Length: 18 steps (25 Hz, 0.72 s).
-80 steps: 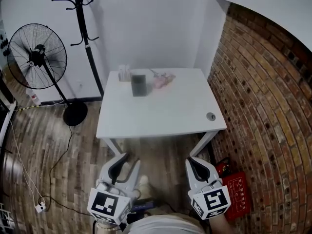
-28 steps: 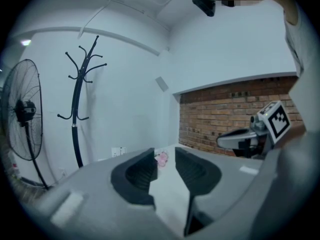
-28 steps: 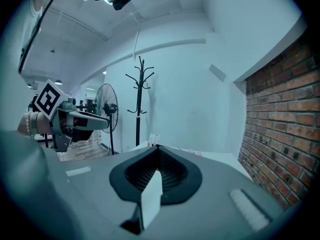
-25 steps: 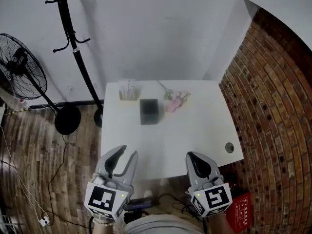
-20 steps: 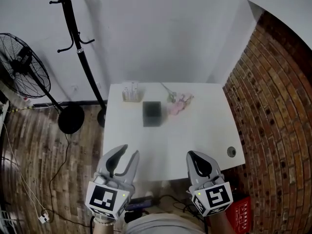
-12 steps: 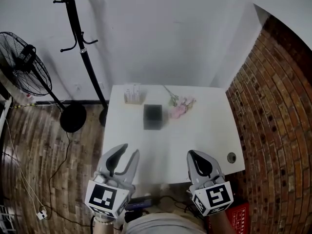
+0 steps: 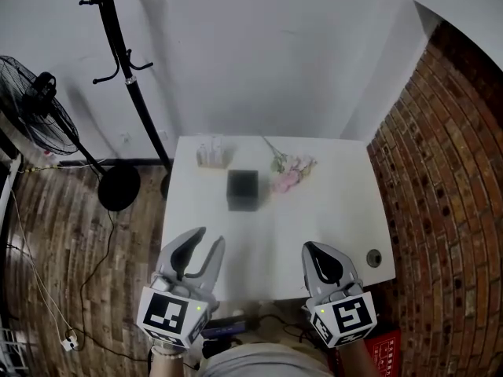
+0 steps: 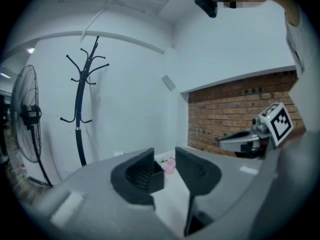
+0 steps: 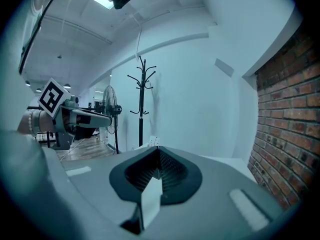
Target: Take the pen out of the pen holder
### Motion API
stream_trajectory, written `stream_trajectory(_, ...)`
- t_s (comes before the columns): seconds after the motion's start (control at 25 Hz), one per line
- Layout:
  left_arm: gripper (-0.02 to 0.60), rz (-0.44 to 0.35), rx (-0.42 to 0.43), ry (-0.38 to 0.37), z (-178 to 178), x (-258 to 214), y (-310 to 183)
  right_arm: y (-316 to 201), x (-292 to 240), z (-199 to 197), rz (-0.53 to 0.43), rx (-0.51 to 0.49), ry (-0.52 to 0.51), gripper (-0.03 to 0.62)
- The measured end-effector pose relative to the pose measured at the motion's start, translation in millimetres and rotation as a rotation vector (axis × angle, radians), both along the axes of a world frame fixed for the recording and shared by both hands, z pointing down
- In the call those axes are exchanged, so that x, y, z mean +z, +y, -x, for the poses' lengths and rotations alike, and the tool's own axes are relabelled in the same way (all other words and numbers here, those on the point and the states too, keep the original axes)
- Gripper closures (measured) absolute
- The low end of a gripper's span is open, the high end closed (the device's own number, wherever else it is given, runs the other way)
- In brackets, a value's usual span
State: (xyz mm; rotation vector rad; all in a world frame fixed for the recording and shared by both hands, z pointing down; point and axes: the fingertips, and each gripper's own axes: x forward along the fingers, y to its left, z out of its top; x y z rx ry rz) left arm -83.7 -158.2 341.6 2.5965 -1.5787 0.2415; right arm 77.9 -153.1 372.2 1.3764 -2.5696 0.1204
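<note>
A black square pen holder [image 7: 242,188] stands on the white table [image 7: 330,210], toward the back and left of the middle. I cannot make out a pen in it. My left gripper [image 7: 206,239] hovers at the table's front edge, well short of the holder, open and with nothing between its fingers. In the left gripper view the holder [image 8: 157,179] shows through the gap between the jaws of the left gripper [image 8: 164,152]. My right gripper [image 7: 311,248] hangs over the front edge further right, shut and empty. In its own view the right gripper [image 9: 159,149] shows its jaws pressed together.
Pink flowers [image 7: 289,171] lie right of the holder, and a small white stand [image 7: 209,152] sits at the back left. A cable hole [image 7: 374,258] marks the front right corner. A coat rack [image 7: 130,61] and a fan [image 7: 31,108] stand left; a brick wall [image 7: 448,171] runs along the right.
Both grippers have edged forward along with the head view, so the table sits a little lower in the picture. The jaws look the same as before.
</note>
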Motion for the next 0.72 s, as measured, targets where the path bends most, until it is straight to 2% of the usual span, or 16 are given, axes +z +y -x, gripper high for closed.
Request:
stream_trajectory(0.48, 0.456, 0.023, -0.012, -0.013, -8, 19, -39, -20, 14, -17, 0.036, 0.017, 0.004, 0.589)
stream_trajectory(0.72, 0.456, 0.074, -0.018, -0.016, -10, 34, -58, -30, 22, -25, 0.058, 0.029, 0.012, 0.589)
